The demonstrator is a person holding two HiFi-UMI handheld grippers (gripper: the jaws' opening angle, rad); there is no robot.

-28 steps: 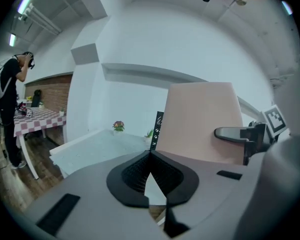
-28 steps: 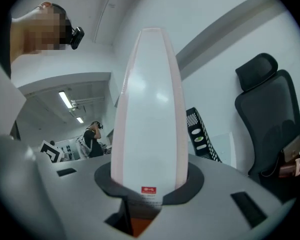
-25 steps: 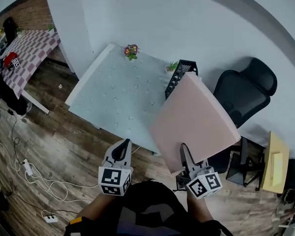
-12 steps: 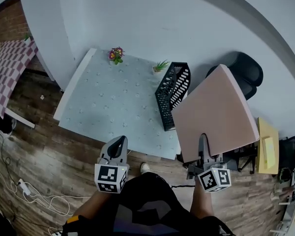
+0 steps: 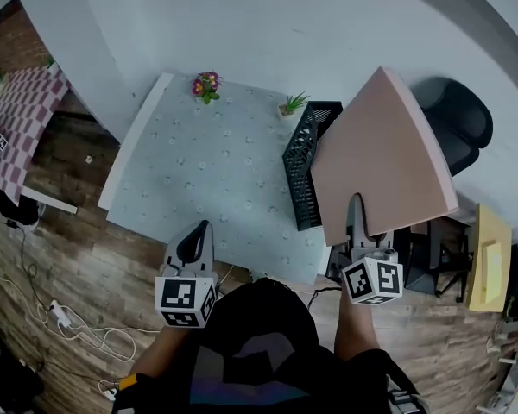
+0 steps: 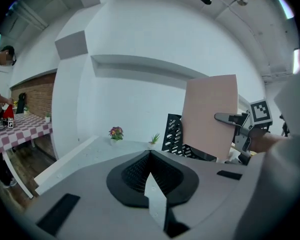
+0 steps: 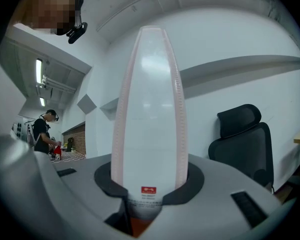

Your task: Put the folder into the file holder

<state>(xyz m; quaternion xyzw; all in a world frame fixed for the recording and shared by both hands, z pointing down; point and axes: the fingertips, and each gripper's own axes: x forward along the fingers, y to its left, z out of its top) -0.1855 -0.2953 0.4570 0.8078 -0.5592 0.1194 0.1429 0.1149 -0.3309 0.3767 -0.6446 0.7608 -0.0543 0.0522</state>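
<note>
My right gripper (image 5: 356,207) is shut on the lower edge of a large pink folder (image 5: 384,158). The folder stands tilted in the air, just right of the black mesh file holder (image 5: 304,171) at the table's right end. In the right gripper view the folder (image 7: 150,109) shows edge-on, rising from between the jaws. My left gripper (image 5: 193,238) hovers shut and empty off the table's near edge. From the left gripper view I see the folder (image 6: 210,115) beside the file holder (image 6: 172,133), with the right gripper (image 6: 229,118) under it.
The pale table (image 5: 198,171) carries a small flower pot (image 5: 206,84) and a green plant (image 5: 292,104) at its far edge. A black office chair (image 5: 462,123) stands behind the folder. A yellow unit (image 5: 485,266) is at the right, cables (image 5: 69,326) lie on the wooden floor.
The right gripper has carried the folder away from over the table's near right corner, forward and right to beside the file holder, standing more upright. The left gripper stays near the table edge.
</note>
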